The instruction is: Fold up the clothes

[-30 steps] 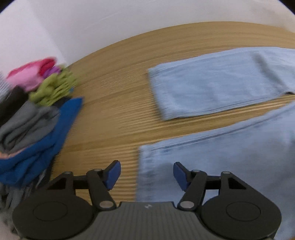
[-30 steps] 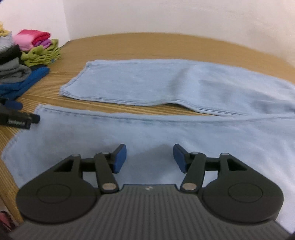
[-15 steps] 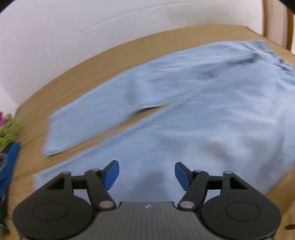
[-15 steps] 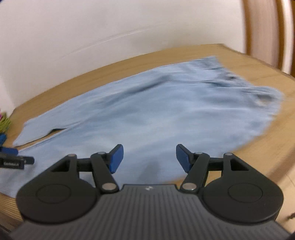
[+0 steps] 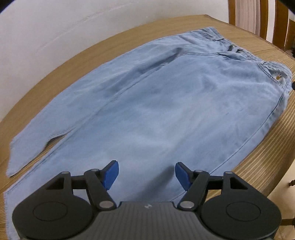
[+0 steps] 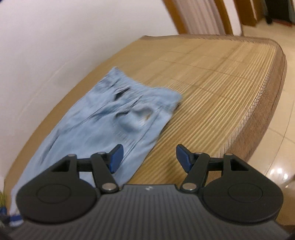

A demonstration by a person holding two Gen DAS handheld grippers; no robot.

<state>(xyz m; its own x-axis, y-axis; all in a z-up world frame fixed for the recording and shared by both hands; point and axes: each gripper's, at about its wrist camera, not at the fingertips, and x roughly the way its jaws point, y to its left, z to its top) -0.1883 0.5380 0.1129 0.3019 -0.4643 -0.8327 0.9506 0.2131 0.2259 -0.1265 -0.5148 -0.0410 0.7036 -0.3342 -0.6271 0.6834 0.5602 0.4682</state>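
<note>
Light blue jeans (image 5: 166,103) lie spread flat on a bamboo-mat table (image 5: 272,55). The waistband is at the upper right and the two legs run down to the lower left. My left gripper (image 5: 146,174) hovers over the near leg around the thigh, open, with nothing between its blue pads. In the blurred right wrist view the waistband end of the jeans (image 6: 127,110) lies ahead and to the left. My right gripper (image 6: 148,158) stands open above the jeans' near side edge, half over denim and half over bare mat (image 6: 212,92), holding nothing.
A white wall (image 5: 73,27) runs along the table's far side. Wooden chair backs (image 6: 202,16) stand beyond the far right corner. The table's rounded right edge (image 6: 272,88) drops to a tiled floor (image 6: 276,147). Bare mat lies right of the waistband.
Both grippers have swept right along the jeans, from the leg hems toward the waistband. The pile of folded clothes has left both views. Both pairs of jaws stand slightly wider.
</note>
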